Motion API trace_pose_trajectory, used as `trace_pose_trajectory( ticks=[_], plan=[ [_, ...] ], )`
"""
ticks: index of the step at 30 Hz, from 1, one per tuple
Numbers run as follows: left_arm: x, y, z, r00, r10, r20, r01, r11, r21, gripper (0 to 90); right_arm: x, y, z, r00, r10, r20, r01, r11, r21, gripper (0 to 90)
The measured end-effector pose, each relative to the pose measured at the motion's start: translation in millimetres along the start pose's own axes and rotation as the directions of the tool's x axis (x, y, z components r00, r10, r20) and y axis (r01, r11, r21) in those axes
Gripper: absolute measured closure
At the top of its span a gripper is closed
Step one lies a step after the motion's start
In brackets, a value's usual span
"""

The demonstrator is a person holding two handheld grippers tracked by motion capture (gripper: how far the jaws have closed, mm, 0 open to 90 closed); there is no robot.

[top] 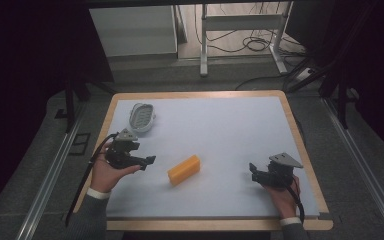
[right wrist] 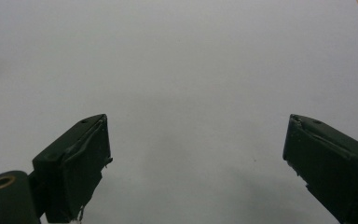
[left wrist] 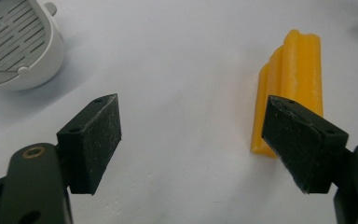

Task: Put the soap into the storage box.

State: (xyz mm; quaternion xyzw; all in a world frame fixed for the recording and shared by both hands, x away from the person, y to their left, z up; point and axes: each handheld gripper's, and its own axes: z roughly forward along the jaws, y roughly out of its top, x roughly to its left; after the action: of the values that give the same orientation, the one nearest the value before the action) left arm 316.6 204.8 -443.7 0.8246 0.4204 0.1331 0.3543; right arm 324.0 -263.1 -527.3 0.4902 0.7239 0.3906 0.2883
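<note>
Two grippers, left gripper (top: pixel 147 161) and right gripper (top: pixel 253 169), sit with jaws spread and empty, while the yellow bar (top: pixel 184 170) lies at frame centre, looking light, stiff and slightly slick, so best pinched across its long flat sides

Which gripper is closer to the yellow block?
Left. The left gripper sits just left of the yellow block, open and apart from it. The right gripper is farther off on the block's right, open too.
</note>
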Motion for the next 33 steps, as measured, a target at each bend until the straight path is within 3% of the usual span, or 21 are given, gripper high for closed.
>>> trace_pose_trajectory(
  ticks=[14, 33],
  plan=[
    [-16.2, 13.4, 14.5, 0.9982, 0.055, 0.025, -0.056, 0.998, 0.031, 19.8, 0.3, 0.0, 0.1, 1.0, -0.001, 0.003, 0.001, 1.0, 0.001, 7.6],
    [-33.3, 27.5, 33.3, 0.9943, 0.09, 0.057, -0.094, 0.9939, 0.058, 19.6, 0.2, 0.0, 0.0, 1.0, 0.0, 0.003, 0.0, 1.0, 0.0, 7.5]
  ],
)
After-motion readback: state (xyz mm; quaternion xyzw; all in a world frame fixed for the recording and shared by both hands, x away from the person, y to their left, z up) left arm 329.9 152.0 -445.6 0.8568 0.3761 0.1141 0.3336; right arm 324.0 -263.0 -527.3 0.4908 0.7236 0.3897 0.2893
